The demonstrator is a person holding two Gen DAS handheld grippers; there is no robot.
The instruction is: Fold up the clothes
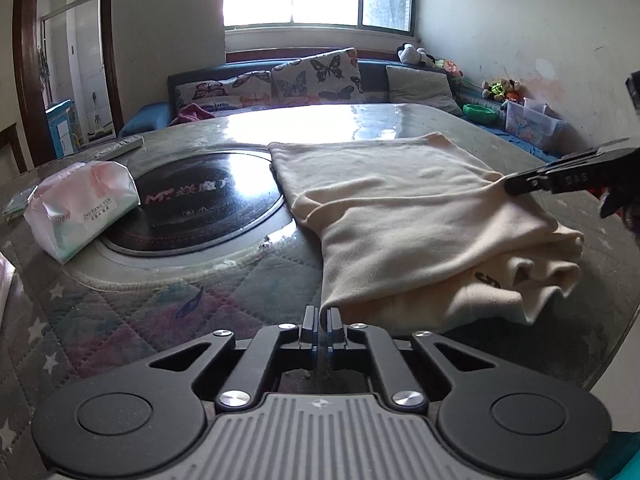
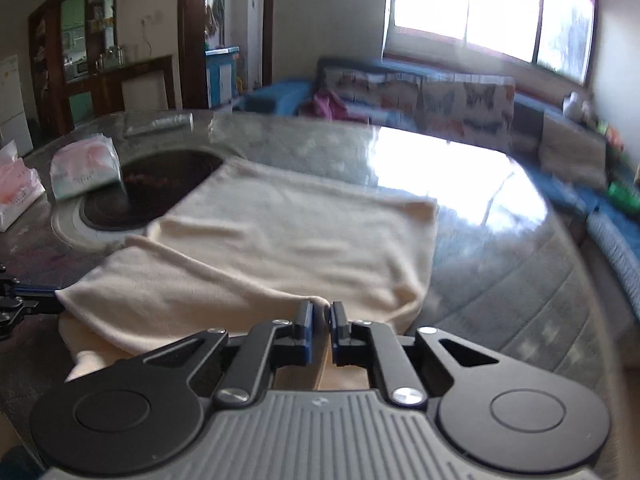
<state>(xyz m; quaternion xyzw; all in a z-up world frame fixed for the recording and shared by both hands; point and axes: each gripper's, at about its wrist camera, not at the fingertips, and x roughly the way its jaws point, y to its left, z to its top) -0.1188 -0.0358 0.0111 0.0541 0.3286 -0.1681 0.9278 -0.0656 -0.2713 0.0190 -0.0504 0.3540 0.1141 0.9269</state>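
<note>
A cream garment [image 1: 400, 200] lies partly folded on the glass-topped table [image 1: 140, 292], with its near layers bunched at the right. My left gripper [image 1: 322, 318] is shut on the garment's near left corner, which runs down between its fingertips. From the right side, my right gripper [image 1: 516, 184] pinches the garment's right edge. In the right wrist view the cream garment [image 2: 300, 232] spreads ahead, and my right gripper [image 2: 321, 316] is shut on a fold of its near edge. My left gripper [image 2: 44, 292] shows at the left margin, holding the other corner.
A black round hotplate [image 1: 200, 204] is set into the table left of the garment, with a tissue pack [image 1: 80, 208] on its rim. A remote [image 1: 120, 146] lies further back. A sofa with butterfly cushions [image 1: 316, 76] stands behind the table. Another pink pack [image 2: 16, 188] sits at the far left.
</note>
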